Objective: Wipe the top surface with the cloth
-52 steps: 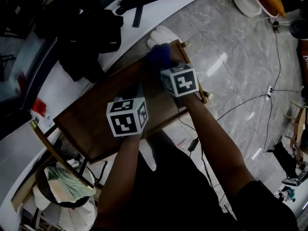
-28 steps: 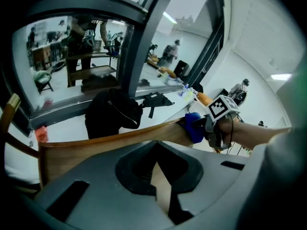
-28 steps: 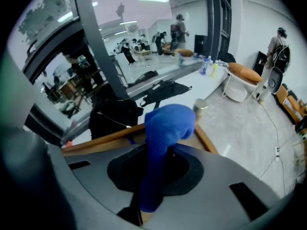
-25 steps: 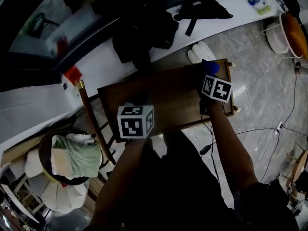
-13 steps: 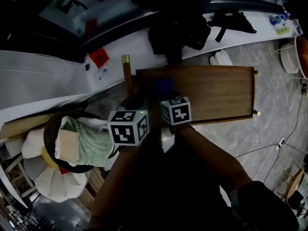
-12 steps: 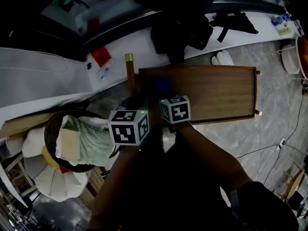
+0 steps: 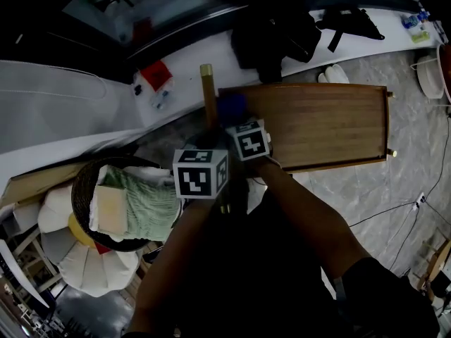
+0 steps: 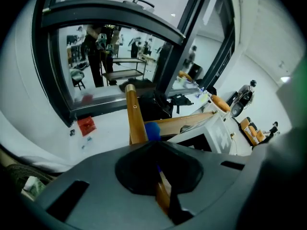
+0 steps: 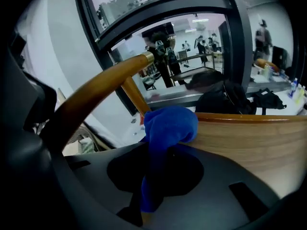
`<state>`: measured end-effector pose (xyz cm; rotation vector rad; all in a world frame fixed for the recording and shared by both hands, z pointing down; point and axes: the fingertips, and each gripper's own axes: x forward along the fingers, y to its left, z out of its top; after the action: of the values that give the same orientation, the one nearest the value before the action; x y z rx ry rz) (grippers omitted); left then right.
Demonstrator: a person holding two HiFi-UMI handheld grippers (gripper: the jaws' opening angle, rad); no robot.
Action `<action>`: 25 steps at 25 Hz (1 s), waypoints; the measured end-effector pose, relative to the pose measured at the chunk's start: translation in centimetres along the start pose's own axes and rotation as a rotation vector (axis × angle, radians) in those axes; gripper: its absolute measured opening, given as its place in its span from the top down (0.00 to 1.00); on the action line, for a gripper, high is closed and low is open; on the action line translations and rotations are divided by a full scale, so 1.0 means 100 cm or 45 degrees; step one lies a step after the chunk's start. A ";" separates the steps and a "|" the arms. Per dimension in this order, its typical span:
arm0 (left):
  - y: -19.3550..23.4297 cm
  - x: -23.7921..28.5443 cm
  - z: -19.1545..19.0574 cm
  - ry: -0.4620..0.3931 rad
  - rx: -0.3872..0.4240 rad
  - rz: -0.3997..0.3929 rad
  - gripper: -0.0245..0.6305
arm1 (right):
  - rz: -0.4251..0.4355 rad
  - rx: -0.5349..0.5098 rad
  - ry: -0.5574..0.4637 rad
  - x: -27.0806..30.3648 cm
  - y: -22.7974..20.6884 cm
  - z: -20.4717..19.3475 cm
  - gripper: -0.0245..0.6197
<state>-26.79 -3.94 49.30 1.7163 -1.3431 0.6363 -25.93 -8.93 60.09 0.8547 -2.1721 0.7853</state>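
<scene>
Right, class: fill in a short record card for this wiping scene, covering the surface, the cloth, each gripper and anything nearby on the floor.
surface: wooden top, rectangular, nothing on it apart from the cloth
cloth: blue cloth, bunched up, pressed on the top at its left end
right gripper: shut on the cloth
left gripper: shut on the wooden rail beside the top's left end
nearby: round basket on the floor to the left, holding folded green fabric
</scene>
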 end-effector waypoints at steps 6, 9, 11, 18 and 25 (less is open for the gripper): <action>-0.010 0.008 0.006 0.004 0.006 0.005 0.95 | 0.022 -0.027 0.074 0.004 -0.015 -0.015 0.86; -0.020 0.013 0.009 0.011 0.006 0.009 0.95 | 0.008 -0.013 0.106 -0.004 -0.031 -0.021 0.86; -0.029 0.019 0.013 0.016 0.009 0.007 0.95 | -0.011 0.005 0.116 -0.011 -0.047 -0.023 0.86; -0.079 0.054 0.019 0.060 0.068 -0.012 0.95 | -0.071 0.060 0.103 -0.048 -0.114 -0.038 0.86; -0.139 0.098 0.007 0.142 0.119 -0.072 0.95 | -0.135 0.131 0.064 -0.089 -0.184 -0.055 0.86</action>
<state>-10.74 -8.68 52.50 1.7599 -1.2003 0.7615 -5.24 -13.02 61.90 0.9827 -2.0391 0.8617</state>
